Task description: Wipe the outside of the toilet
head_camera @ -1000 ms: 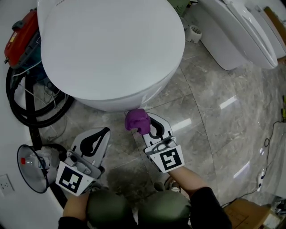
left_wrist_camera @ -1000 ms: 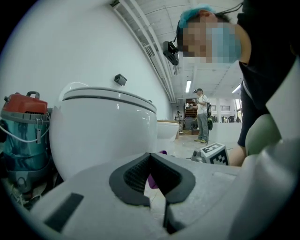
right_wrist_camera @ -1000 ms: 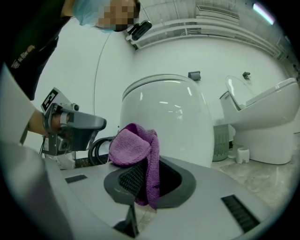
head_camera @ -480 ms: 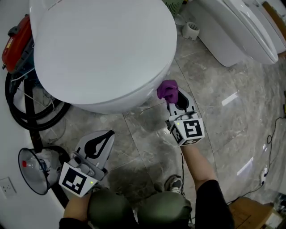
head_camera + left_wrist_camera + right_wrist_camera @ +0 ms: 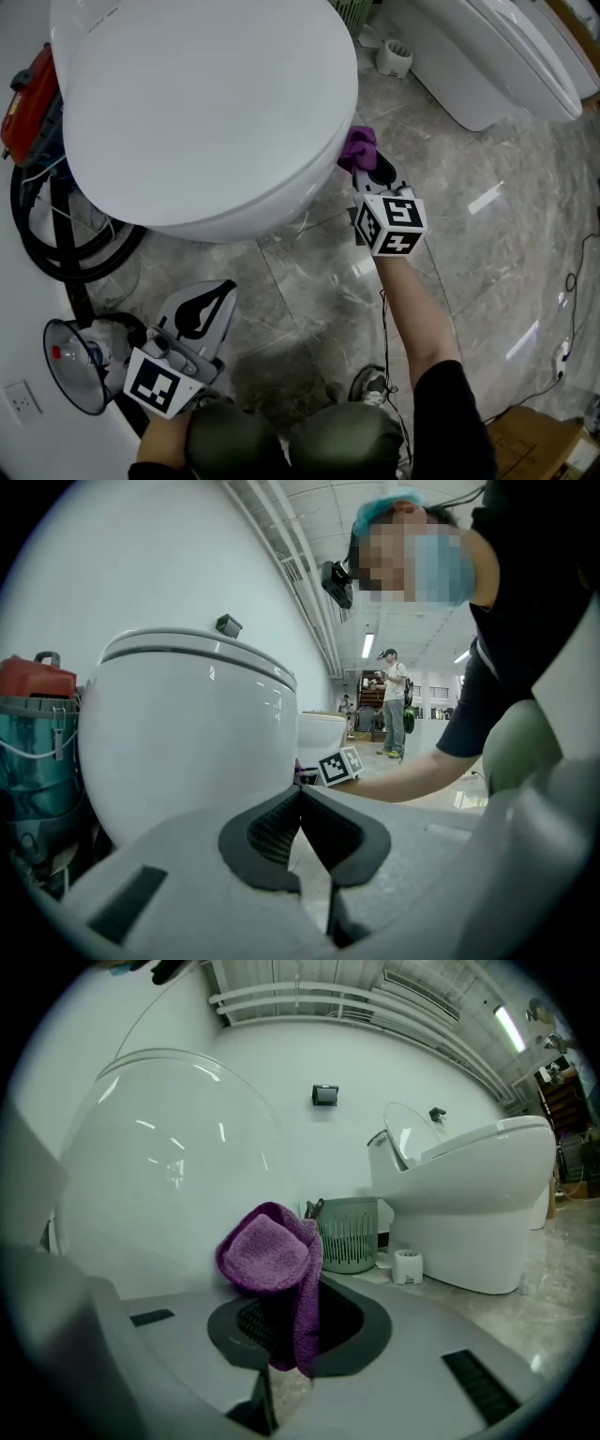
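A white toilet [image 5: 202, 103] with its lid down fills the upper left of the head view. My right gripper [image 5: 368, 169] is shut on a purple cloth [image 5: 358, 146], which presses against the bowl's right side. In the right gripper view the purple cloth [image 5: 273, 1255] bulges from the jaws beside the curved white toilet [image 5: 159, 1176] wall. My left gripper [image 5: 202, 305] hangs low near the floor, shut with nothing in it. Its own view shows the left gripper [image 5: 302, 799] facing the toilet [image 5: 187, 733] bowl.
A second white toilet [image 5: 506, 56] stands at the upper right, with a small white cup [image 5: 394, 58] and a green basket [image 5: 349, 1232] near it. A red machine [image 5: 21, 94], black hoses [image 5: 56, 234] and a lamp [image 5: 70, 361] crowd the left wall. Grey marble floor [image 5: 469, 234] lies right.
My right gripper has carried the purple cloth from the bowl's front up along its right side, away from me. The left gripper has barely moved.
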`<state>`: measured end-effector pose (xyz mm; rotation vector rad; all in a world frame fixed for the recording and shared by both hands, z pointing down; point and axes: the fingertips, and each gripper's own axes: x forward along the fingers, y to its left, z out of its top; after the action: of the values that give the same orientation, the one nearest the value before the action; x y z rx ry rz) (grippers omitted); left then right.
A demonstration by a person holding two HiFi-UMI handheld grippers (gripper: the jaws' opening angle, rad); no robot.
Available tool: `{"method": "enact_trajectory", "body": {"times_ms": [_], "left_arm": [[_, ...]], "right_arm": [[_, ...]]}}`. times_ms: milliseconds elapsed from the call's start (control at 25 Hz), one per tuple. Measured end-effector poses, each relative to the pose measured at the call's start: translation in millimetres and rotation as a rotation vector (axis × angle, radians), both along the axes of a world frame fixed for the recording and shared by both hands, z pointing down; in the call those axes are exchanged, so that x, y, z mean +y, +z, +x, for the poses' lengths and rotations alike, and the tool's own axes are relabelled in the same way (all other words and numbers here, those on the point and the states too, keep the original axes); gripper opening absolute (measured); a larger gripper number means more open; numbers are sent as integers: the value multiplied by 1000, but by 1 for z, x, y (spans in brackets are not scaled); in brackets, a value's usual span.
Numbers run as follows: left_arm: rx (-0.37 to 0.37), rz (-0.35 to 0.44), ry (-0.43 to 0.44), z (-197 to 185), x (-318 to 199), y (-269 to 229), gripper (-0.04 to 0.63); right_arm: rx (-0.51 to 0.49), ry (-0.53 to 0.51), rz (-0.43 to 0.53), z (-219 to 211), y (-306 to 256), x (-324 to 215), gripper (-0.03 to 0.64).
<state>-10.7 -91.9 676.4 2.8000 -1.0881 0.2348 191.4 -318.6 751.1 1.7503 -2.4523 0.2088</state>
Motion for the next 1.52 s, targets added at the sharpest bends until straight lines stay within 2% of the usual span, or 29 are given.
{"method": "enact_trajectory", "body": {"times_ms": [160, 400, 600, 760, 1000, 1160, 1320, 1520], "left_arm": [[1, 8, -4, -1, -1, -2, 5], [0, 6, -8, -3, -1, -1, 5], [-7, 3, -2, -4, 1, -2, 5], [-5, 12, -9, -8, 3, -4, 5], [-14, 11, -45, -20, 4, -6, 5], [-20, 8, -76, -29, 2, -2, 5], [0, 15, -95, -32, -3, -4, 5], [14, 19, -89, -27, -6, -4, 5]], "right_arm": [[-8, 2, 23, 5, -4, 20, 44], [-8, -68, 39, -7, 9, 100, 46], [-8, -207, 56, -54, 20, 164, 46], [-18, -328, 31, -103, 35, 192, 46], [-23, -456, -20, -165, 57, 195, 46], [-13, -484, -18, -190, 67, 184, 45], [18, -494, -25, -193, 76, 174, 45], [0, -438, -45, -168, 77, 161, 46]]}}
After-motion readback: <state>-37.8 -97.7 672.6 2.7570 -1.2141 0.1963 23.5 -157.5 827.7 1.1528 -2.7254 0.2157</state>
